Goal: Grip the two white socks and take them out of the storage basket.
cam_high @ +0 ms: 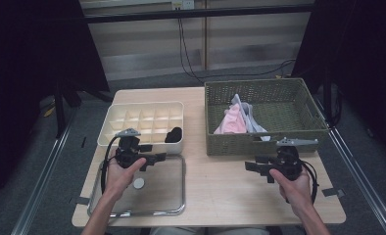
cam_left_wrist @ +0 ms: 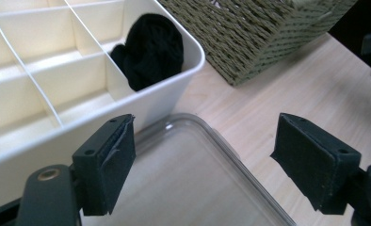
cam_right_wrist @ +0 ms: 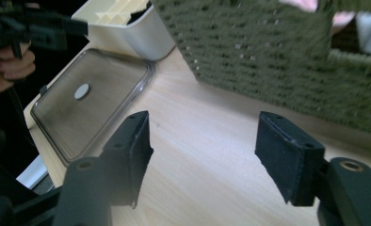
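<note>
claws [cam_left_wrist: 202, 162] [cam_right_wrist: 203, 155] both gape empty over smooth wood, beside woven basket [cam_high: 279, 134] and glossy divided box [cam_high: 110, 132]

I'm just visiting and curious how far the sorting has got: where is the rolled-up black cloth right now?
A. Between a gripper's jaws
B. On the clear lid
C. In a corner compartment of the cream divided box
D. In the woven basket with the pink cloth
C: the black cloth sits in a corner compartment of the cream divided box, on the side nearest the woven basket.
</note>
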Motion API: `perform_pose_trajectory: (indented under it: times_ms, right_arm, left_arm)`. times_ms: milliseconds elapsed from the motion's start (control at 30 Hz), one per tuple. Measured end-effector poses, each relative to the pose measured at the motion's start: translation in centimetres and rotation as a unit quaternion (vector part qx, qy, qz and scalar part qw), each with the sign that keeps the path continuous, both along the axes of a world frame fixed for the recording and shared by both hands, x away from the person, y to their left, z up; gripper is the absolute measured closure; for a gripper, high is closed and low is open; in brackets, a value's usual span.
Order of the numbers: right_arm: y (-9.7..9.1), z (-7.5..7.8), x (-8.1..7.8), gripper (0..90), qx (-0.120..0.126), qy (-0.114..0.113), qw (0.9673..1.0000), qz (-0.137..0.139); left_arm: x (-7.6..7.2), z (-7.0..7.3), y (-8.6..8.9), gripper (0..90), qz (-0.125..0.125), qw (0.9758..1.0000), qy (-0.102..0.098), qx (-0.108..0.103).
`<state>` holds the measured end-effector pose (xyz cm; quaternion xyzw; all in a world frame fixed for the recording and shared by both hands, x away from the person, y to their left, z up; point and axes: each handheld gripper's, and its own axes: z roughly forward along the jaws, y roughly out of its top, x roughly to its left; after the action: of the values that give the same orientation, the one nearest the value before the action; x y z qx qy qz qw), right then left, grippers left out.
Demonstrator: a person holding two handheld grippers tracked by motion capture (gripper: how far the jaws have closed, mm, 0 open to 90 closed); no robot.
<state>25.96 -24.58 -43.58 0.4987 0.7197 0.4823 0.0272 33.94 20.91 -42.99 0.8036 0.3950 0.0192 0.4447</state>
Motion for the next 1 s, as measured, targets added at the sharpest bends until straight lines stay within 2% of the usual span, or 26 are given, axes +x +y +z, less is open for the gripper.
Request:
perform_pose_trajectory:
  times_ms: [67, 100, 300, 467, 633, 733, 1000]
  right_arm:
    - [-0.2, 0.5, 0.1, 37.3, 0.004, -0.007, 1.0000, -0.003]
    - [-0.2, 0.9, 0.2, 37.4, 0.004, -0.009, 0.9999, -0.004]
    - [-0.7, 2.8, 0.5, 35.4, 0.016, -0.035, 0.9993, -0.004]
    - [-1.1, 3.9, 1.5, 36.7, -0.002, -0.037, 0.9993, -0.004]
    - [-0.9, 5.0, 2.4, 39.8, -0.008, -0.036, 0.9993, -0.003]
    - [-0.8, 5.8, 3.4, 43.4, -0.013, -0.039, 0.9992, -0.005]
    - [-0.5, 6.7, 7.9, 50.4, -0.041, -0.026, 0.9988, -0.009]
  left_arm:
    - [-0.6, -0.4, 0.1, 20.9, 0.005, 1.0000, -0.002, 0.007]
    - [-0.9, -0.6, 0.1, 20.9, 0.005, 1.0000, 0.001, 0.003]
    - [-3.0, -1.3, 0.3, 21.9, -0.009, 0.9997, 0.002, 0.023]
    - [-4.5, -2.0, 0.7, 22.3, -0.018, 0.9994, 0.004, 0.030]
    - [-5.5, -2.6, 0.9, 22.2, -0.022, 0.9993, 0.006, 0.031]
    - [-5.7, -2.8, 1.1, 25.0, -0.019, 0.9994, 0.012, 0.025]
    - [-7.1, -2.2, 0.8, 24.6, -0.024, 0.9997, 0.000, 0.011]
